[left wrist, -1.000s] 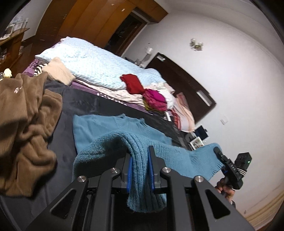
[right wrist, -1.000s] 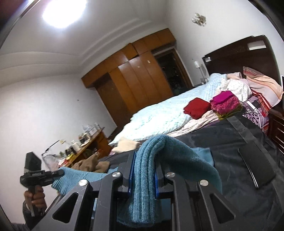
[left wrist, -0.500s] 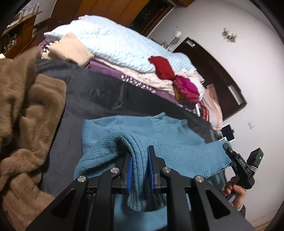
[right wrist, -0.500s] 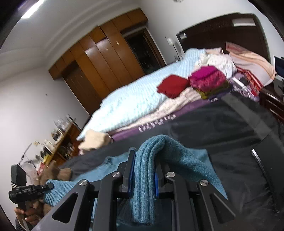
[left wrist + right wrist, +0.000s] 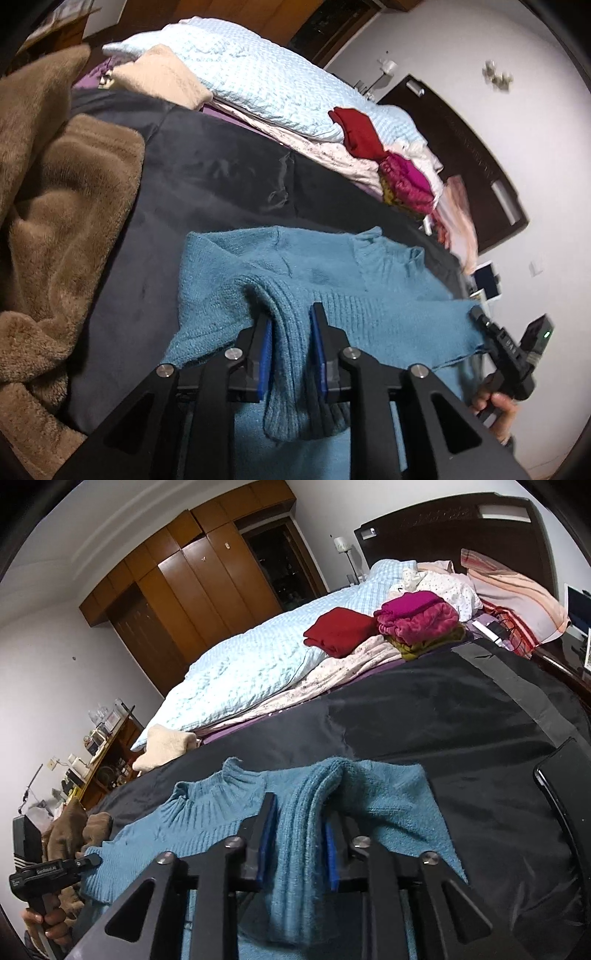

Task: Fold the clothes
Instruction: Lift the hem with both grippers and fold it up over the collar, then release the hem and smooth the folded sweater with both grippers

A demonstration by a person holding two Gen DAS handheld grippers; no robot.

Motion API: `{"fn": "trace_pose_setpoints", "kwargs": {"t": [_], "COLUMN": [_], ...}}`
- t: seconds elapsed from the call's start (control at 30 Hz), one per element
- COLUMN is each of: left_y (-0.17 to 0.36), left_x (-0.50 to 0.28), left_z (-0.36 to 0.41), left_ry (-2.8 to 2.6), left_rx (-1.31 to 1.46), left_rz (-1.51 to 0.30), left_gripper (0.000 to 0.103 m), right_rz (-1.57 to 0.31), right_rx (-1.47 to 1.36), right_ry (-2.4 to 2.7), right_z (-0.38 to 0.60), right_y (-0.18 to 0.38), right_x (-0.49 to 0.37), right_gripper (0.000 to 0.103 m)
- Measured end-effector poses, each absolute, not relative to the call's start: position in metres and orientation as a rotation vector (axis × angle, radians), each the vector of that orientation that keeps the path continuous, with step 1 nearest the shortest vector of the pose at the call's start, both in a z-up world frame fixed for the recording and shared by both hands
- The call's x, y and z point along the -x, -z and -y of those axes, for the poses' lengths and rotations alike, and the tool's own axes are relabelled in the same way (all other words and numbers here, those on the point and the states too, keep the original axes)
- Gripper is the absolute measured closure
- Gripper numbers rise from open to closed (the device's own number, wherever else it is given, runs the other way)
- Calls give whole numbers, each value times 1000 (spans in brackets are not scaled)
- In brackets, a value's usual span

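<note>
Hem of teal sweater (image 5: 369,280) folded up over its body on bed (image 5: 221,177); left gripper (image 5: 291,350) and right gripper (image 5: 301,834) jaws opening around the fabric; further folds remain.

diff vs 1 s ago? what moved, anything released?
Both grippers carried the blue sweater down and forward: a second ago its hem hung in the air, now it is folded over onto the sweater's body on the dark bed cover. The left gripper and right gripper are opening, knit still between the jaws. Brown fleece and the red garment stayed put.
</note>
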State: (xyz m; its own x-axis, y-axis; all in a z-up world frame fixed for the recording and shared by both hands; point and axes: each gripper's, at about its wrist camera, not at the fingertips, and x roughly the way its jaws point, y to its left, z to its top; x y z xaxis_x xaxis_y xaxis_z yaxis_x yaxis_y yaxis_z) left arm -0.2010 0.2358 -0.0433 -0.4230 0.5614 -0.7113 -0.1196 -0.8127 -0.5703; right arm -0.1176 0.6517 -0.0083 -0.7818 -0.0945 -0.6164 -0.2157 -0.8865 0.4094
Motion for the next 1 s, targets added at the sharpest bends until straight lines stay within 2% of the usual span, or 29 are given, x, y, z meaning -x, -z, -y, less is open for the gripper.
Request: {"fn": "trace_pose_setpoints", "kwargs": {"t": [0.03, 0.07, 0.2, 0.27, 0.4, 0.53, 0.67, 0.77, 0.9, 1.0], "left_y": [43, 43, 34, 26, 8, 8, 22, 32, 38, 41], "left_x": [201, 200, 192, 183, 160, 129, 107, 108, 129, 153], "left_z": [-232, -228, -200, -195, -193, -227, -271, -294, -309, -311], "left_ry": [-2249, -2238, -2217, -2261, -2397, -2494, -2451, -2424, -2466, -2467], "left_rx": [1365, 1349, 1224, 1199, 1168, 1189, 1212, 1244, 1284, 1344], "left_rz": [658, 697, 893, 849, 620, 136, -181, -258, -300, -246], "left_gripper": [77, 72, 53, 44, 43, 43, 43, 43, 41, 40], "right_rz": [-740, -754, -811, -756, -491, 47, 344, 382, 259, 154], "right_rx": [989, 962, 851, 853, 936, 1104, 1272, 1350, 1410, 1441], "right_ry": [-2823, -2836, -2884, -2894, -2922, -2866, -2808, -2790, -2774, -2752], "right_z": [-653, -655, -663, -662, -645, -606, -573, -565, -574, -580], "right_y": [5, 0, -18, -24, -28, -15, 5, 15, 20, 22], "right_x": [114, 109, 90, 82, 65, 57, 63, 75, 102, 123], "right_gripper": [34, 23, 23, 23, 23, 23, 23, 23, 23, 23]}}
